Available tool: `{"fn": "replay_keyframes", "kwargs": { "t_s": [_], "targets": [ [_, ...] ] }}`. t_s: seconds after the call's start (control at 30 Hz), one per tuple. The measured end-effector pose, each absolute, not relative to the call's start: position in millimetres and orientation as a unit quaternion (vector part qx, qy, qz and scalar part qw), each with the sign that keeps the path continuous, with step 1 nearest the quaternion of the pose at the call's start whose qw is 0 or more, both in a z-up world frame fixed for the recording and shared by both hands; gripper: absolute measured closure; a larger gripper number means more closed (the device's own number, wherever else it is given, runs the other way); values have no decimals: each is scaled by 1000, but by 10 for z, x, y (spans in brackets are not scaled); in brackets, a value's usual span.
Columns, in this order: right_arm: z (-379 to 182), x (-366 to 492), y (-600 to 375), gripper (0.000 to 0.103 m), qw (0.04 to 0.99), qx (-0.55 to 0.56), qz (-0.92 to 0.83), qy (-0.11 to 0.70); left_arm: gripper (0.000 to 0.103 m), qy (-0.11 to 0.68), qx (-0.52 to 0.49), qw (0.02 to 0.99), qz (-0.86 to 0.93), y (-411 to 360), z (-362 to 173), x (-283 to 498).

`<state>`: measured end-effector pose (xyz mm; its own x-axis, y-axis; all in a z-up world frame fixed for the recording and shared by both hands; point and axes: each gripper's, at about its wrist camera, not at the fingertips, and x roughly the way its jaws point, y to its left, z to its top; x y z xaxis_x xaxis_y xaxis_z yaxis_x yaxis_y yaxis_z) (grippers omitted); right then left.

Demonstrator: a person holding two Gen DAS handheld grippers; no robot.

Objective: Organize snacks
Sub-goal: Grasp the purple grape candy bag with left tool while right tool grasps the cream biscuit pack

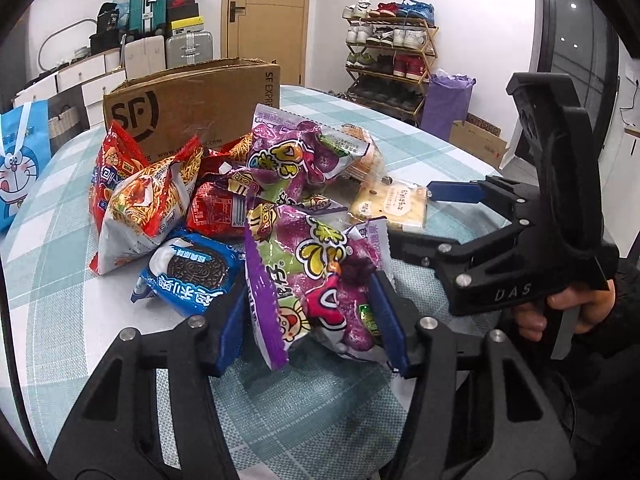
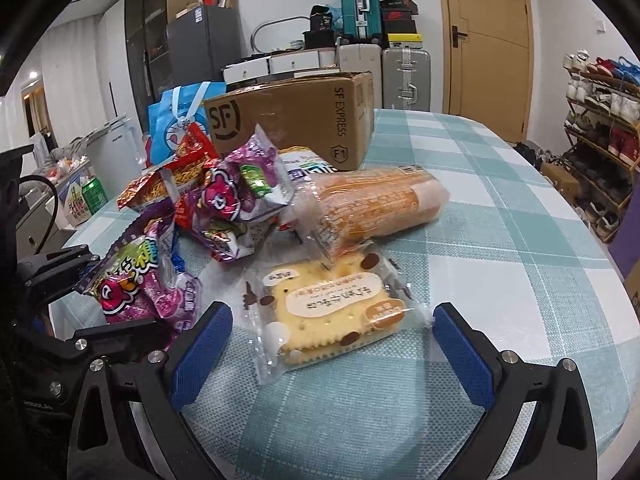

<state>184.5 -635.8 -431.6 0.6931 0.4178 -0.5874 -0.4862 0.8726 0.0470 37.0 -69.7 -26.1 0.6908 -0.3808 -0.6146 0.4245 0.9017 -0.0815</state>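
Snacks are seen heaped on the checked bench (image 2: 500, 208), in front of the cardboard box (image 1: 192, 104); whether anything lies inside the box cannot be told, since its interior is hidden. The task is judged barely begun.

Left gripper (image 1: 312, 320): pads pressed on either side of the purple snack bag (image 1: 320, 280), which is crumpled between them at the near edge of the pile. Grasp judged made; bag not yet clearly lifted.

Right gripper (image 2: 332, 340): jaws spread wide around the cracker pack (image 2: 332, 312), which lies flat on the bench, untouched by either pad.

Left to sort: noodle bags (image 1: 140, 200), cookie pack (image 1: 192, 272), bread roll (image 2: 376, 200), second purple bag (image 2: 236, 204).
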Motion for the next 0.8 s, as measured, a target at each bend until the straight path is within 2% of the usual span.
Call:
{"fn": "replay_keyframes", "kwargs": {
  "t_s": [0.1,0.2,0.33,0.37,0.4,0.8],
  "targets": [
    [-4309,1864,-6297,16,917,-70,251,301,52,322,32,921,-217,-682,-259,365],
    [-4318,1871,-6280,20,916,-72,254,301,53,317,30,923,-215,-665,-256,343],
    [-4326,1830,-6278,33,917,-84,252,296,57,306,29,928,-212,-645,-228,294],
    [-4329,1820,-6290,35,918,-83,253,296,62,301,29,930,-209,-630,-213,282],
    [-4320,1816,-6312,37,917,-78,255,296,63,300,27,930,-209,-617,-199,272],
    [-4302,1666,-6346,42,909,-56,287,296,67,293,12,934,-205,-523,-163,271]
  ]
}}
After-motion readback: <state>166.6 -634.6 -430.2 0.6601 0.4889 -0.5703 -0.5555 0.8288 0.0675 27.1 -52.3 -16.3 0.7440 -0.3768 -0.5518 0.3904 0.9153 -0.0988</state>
